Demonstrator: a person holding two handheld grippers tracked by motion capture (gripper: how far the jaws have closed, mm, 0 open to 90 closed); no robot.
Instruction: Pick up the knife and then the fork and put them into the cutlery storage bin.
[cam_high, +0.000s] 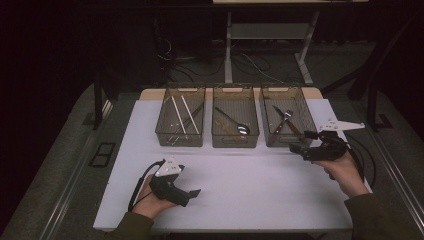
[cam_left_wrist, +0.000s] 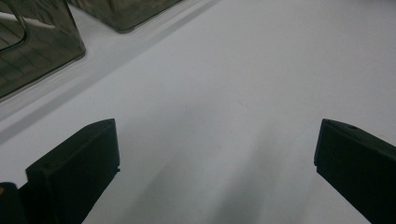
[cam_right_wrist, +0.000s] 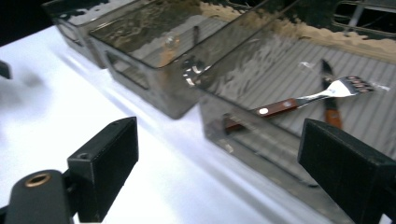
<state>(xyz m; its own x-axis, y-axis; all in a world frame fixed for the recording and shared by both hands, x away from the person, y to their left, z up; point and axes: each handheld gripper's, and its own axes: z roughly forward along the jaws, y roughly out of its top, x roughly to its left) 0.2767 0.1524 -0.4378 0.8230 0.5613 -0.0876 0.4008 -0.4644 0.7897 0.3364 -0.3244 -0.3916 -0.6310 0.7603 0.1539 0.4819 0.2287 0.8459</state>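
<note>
White table (cam_high: 250, 195) w/ 3 bins (cam_high: 235, 141)

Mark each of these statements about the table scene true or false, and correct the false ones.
1. Three bins stand in a row on the table. True.
2. The fork lies in the left bin. False: it lies in the right bin, beside a knife.
3. The right gripper holds a spoon. False: its fingers are open with nothing between them; the spoon lies in the middle bin.
4. The left gripper is open over bare table. True.
5. The chopsticks lie in the left bin. True.
</note>
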